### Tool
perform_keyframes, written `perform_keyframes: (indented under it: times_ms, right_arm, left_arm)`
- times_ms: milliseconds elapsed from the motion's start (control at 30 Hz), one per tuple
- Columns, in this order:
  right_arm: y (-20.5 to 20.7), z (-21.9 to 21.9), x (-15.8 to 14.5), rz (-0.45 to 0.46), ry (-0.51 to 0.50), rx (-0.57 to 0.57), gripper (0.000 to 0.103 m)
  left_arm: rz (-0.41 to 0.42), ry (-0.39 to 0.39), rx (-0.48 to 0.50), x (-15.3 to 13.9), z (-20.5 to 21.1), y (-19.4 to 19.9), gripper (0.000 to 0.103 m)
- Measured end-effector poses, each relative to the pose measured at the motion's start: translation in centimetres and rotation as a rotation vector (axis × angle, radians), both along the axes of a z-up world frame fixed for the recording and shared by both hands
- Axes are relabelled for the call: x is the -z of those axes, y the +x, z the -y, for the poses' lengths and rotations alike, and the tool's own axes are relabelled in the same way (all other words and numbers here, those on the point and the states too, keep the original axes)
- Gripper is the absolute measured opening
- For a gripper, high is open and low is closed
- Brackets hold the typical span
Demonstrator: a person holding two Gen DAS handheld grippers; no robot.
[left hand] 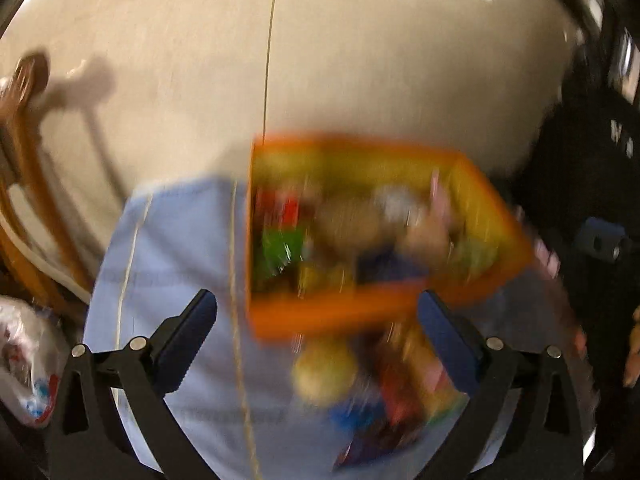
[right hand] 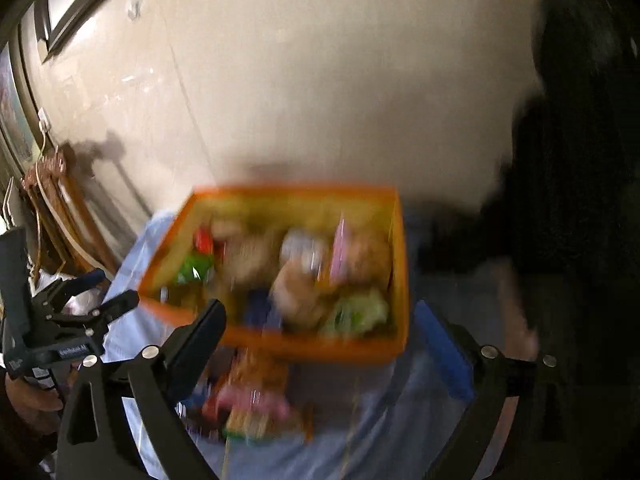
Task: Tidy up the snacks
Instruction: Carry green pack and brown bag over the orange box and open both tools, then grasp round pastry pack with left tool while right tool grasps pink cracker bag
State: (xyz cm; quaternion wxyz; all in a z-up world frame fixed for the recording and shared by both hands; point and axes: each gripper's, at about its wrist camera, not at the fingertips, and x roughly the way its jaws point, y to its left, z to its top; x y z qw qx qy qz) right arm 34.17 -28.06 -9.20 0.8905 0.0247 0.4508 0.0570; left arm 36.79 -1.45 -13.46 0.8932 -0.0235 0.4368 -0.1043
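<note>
Both views are blurred by motion. An orange basket (left hand: 332,314) with yellow inner walls stands on a light blue tablecloth (left hand: 168,248) and holds several mixed snack packets. It also shows in the right wrist view (right hand: 312,346). A loose pile of snacks (left hand: 380,392) lies on the cloth in front of the basket, also seen from the right wrist (right hand: 248,404). My left gripper (left hand: 316,344) is open and empty, hovering above the pile and the basket's near rim. My right gripper (right hand: 320,344) is open and empty over the basket's near rim. The left gripper (right hand: 100,300) shows at the left of the right wrist view.
A wooden chair (left hand: 28,184) stands at the left by a cream wall (left hand: 360,60). A white plastic bag (left hand: 28,368) lies at the lower left. A person in dark clothing (right hand: 568,200) stands at the right of the table.
</note>
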Motion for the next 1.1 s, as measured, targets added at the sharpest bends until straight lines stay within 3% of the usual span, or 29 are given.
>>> perform_keyframes:
  times_ms: [167,267,433,600,700,1100]
  right_arm:
    - [-5.0,-1.3,7.7,-0.168,0.024,0.013,0.096]
    - [-6.2,-2.1,9.6,-0.206,0.023,0.014,0.096]
    - [-5.9,-2.6,8.4,-0.185,0.062,0.039,0.096]
    - [-5.4,-2.3,6.0,-0.136,0.049,0.048,0.096]
    - [-5.2,-1.9,6.2,-0.142,0.039,0.052,0.096]
    - [0.4,-5.1,8.7,-0.177,-0.014,0.019,0.096]
  left_arm:
    - [-0.109,0.070,-0.002,6.6,-1.4,-6.2,0.098]
    - [-0.142,0.065,-0.029,8.5,-2.2,-7.6,0.098]
    - [-0.119,0.075,-0.045,8.2,-2.0,-7.6,0.098]
    - [-0.056,0.096,-0.016,6.3,0.3,-4.2,0.098]
    - [-0.040,0.088,-0.009,6.1,1.5,-2.5,0.098]
    - [-0.090,0.173,-0.035,10.1,3.2,1.9,0.098]
